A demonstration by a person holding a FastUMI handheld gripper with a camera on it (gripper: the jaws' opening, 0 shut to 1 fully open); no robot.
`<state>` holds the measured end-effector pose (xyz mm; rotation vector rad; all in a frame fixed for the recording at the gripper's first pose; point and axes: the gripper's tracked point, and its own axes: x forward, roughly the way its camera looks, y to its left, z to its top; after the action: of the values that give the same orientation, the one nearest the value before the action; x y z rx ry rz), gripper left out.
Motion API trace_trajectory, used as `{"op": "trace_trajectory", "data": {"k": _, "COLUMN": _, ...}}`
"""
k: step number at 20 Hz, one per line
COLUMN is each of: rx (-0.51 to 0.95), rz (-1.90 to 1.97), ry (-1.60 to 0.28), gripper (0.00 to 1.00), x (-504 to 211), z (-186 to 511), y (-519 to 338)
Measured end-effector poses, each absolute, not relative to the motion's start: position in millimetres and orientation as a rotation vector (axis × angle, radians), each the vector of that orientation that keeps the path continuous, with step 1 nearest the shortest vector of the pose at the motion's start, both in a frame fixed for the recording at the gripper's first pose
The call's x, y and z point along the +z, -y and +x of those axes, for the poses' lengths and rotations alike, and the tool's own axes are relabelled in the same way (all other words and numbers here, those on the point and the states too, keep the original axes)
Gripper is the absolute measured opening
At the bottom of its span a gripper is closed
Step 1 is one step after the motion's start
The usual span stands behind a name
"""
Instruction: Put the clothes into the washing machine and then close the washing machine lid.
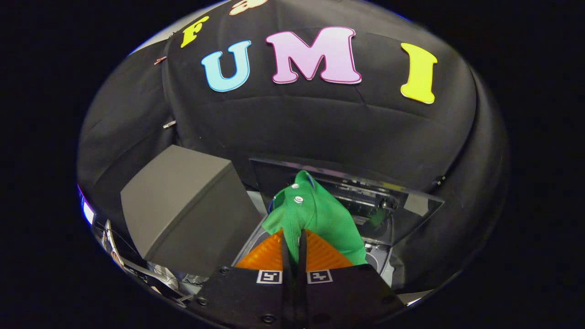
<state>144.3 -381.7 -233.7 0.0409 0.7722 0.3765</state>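
A green garment (315,214) is held pinched between the two fingers of the gripper (292,244), which are closed almost fully together on the cloth. The garment is carried above and just ahead of the washing machine (381,258), whose lid (365,192) is raised and stands tilted back against the booth wall. The task is judged to be at an early-to-middle stage: the clothing has been picked up but not yet lowered into the drum, and the lid is not yet closed. The garment is seen bunched, folded over the fingertips, with two small pale buttons near its top. A grey box (183,205) stands just beside the machine.
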Motion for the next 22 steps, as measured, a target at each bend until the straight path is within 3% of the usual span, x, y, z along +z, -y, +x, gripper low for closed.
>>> {"op": "trace_trajectory", "data": {"k": 14, "rx": 0.217, "rz": 0.051, "ry": -0.990, "gripper": 0.06, "x": -393, "z": 119, "y": 395}}
{"op": "trace_trajectory", "data": {"k": 20, "rx": 0.214, "rz": -0.002, "ry": -1.045, "gripper": 0.06, "x": -432, "z": 100, "y": 401}}
{"op": "trace_trajectory", "data": {"k": 22, "rx": 0.215, "rz": -0.007, "ry": -1.076, "gripper": 0.10, "x": -443, "z": 88, "y": 401}}
